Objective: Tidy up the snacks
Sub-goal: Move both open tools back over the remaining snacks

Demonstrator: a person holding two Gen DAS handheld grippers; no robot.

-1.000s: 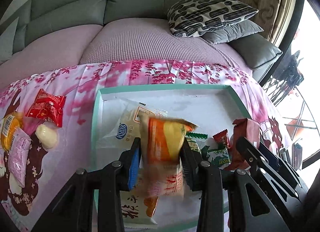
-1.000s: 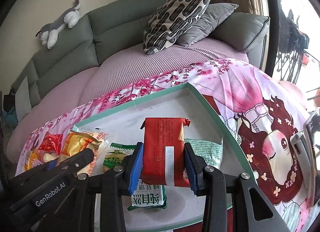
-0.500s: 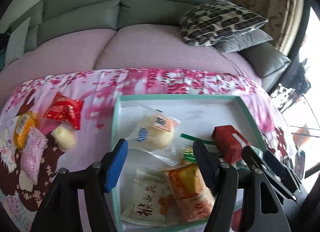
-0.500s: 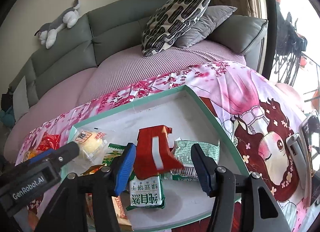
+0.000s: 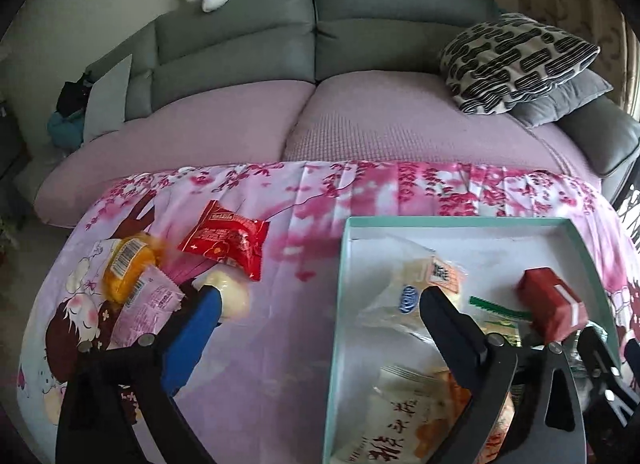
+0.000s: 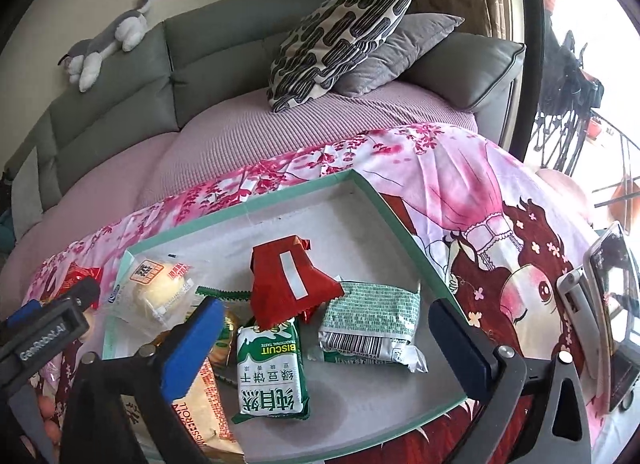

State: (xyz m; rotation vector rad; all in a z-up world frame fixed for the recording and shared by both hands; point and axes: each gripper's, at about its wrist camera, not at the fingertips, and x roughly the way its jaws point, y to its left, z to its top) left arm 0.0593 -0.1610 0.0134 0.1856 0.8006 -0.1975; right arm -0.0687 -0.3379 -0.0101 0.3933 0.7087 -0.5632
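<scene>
Judging from how the snacks lie, the sorting is a good way in but not finished. Inside the teal-rimmed tray (image 6: 394,220) on the cloth-covered tabletop (image 5: 288,328) there are already several packets: a dark red packet (image 6: 290,282) propped on a green biscuit pack (image 6: 270,370), a pale green barcoded packet (image 6: 372,324) beside it, a clear-wrapped bun (image 6: 154,290) toward the far left corner, and an orange-and-white roll packet (image 6: 204,404) at the near left edge, partly hidden behind a tool finger. Outside the tray, on the cloth to its left, four snacks are left to gather: a bright red packet (image 5: 224,240), an orange packet (image 5: 126,270) with a barcode, a pink packet (image 5: 146,306) touching it, and a small pale round snack (image 5: 230,294) just beside them. The left tool (image 5: 316,318) is opening, its jaws spread wide with nothing between them; it hangs over the tray's left rim, one finger over the loose group and the other over the tray. The right tool (image 6: 324,330) is likewise opening, very wide and holding nothing; the red packet and the biscuit pack lie in the tray in the gap between its fingers, free of the pads. What remains, I judge, is carrying the four loose snacks into the tray, and possibly straightening the overlapping pile there.
</scene>
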